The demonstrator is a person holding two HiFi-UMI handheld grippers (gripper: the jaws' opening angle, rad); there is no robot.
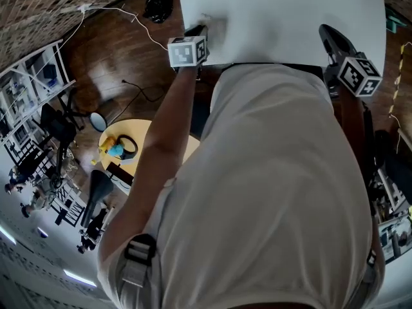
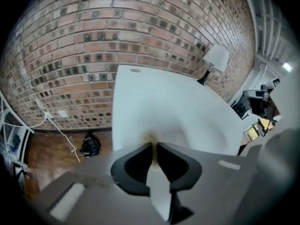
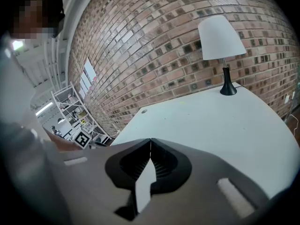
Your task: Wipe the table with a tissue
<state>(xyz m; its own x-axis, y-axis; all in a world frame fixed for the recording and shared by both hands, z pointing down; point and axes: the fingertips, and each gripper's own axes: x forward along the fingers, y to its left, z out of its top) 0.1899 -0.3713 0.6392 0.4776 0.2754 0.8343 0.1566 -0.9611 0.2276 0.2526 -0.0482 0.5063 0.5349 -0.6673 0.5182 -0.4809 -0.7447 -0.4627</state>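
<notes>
Table (image 2: 178,102) smooth matt white; wall (image 2: 93,41) rough brick; floor (image 1: 122,44) glossy dark wood (reflective); tissue (image 1: 217,28) soft, crumpled paper.

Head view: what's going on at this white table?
A person stands at the white table with a gripper in each hand. The left gripper is shut on a tissue and presses it onto the tabletop, so the wiping is under way. The right gripper is shut and empty, held above the table.
</notes>
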